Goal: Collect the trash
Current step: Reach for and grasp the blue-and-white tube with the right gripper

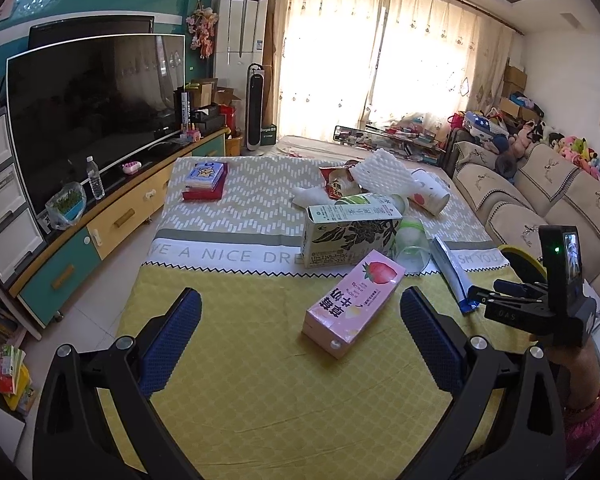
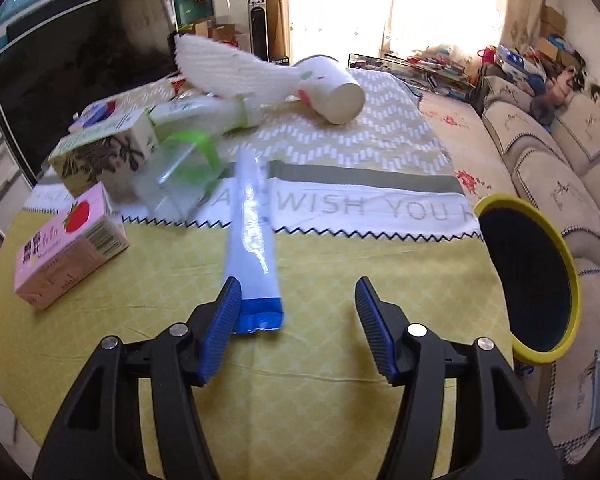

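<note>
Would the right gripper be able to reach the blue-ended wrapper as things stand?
Probably yes: the right gripper is open, and the wrapper lies flat by its left-hand finger, with only bare tablecloth around its near end.

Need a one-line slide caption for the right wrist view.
Open right tongs beside a blue-ended wrapper on the yellow cloth, yellow-rimmed bin nearby.

Place: a home living room.
Screen: a large television (image 1: 94, 116) stood on a long low cabinet (image 1: 112, 220).
Seating: a cloth-covered sofa (image 1: 540, 196) ran along one wall, soft toys (image 1: 576, 152) heaped behind it.
Window: sheer curtains (image 1: 388, 60) hung bright with daylight.
Centre: a table under a patterned cloth (image 1: 260, 360).
</note>
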The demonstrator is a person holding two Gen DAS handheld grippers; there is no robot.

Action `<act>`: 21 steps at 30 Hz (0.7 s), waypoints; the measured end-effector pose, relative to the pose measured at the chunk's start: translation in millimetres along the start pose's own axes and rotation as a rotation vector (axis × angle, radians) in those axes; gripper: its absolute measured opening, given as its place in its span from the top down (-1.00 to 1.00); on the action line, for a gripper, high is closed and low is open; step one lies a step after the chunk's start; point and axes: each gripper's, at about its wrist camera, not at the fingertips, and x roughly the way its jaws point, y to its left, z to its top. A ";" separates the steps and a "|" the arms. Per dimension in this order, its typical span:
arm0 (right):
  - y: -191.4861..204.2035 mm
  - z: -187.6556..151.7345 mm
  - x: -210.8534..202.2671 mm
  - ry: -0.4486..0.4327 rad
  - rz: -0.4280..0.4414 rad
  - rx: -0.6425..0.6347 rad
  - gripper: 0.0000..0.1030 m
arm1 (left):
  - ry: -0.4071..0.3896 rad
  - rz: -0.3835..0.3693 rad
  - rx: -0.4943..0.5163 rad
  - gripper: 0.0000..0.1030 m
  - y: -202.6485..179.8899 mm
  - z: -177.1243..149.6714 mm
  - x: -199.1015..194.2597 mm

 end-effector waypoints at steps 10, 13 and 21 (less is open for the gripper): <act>25.0 8.9 13.5 0.001 0.054 -0.055 -0.09 | 0.003 -0.006 0.014 -0.90 -6.5 -1.5 1.0; 34.2 12.2 21.1 0.013 0.040 -0.082 -0.07 | 0.008 -0.006 0.012 -0.90 -4.3 -2.5 2.0; 32.3 13.7 27.0 0.018 0.028 -0.076 0.42 | 0.018 -0.010 0.016 -0.91 -7.1 -3.4 5.9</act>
